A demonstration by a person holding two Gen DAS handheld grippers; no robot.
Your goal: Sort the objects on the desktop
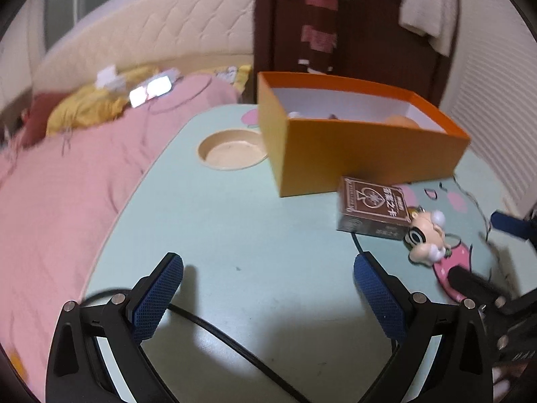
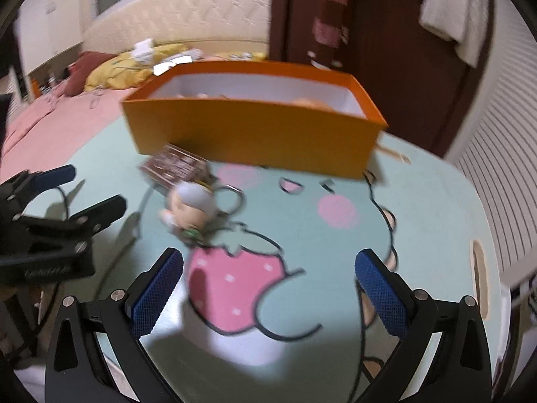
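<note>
- Beside a pink-quilted bed (image 1: 84,168), the mint cartoon-printed lap table (image 1: 235,235) carries an open orange box (image 1: 352,154).
- Brown card box (image 1: 372,210) touches a doll keychain (image 1: 426,238).
- Left gripper (image 1: 268,288) and right gripper (image 2: 268,288): spread, empty.

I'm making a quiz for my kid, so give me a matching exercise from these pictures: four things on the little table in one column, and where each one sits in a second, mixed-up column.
Things:
1. orange box
2. brown card box
3. toy figure keychain
4. round cup recess

Places:
A. sunk into the tabletop, beside the orange box
B. at the back of the table, open at the top
C. right against the orange box's front wall
D. by the printed pink strawberry

Pairs: 1-B, 2-C, 3-D, 4-A
</note>
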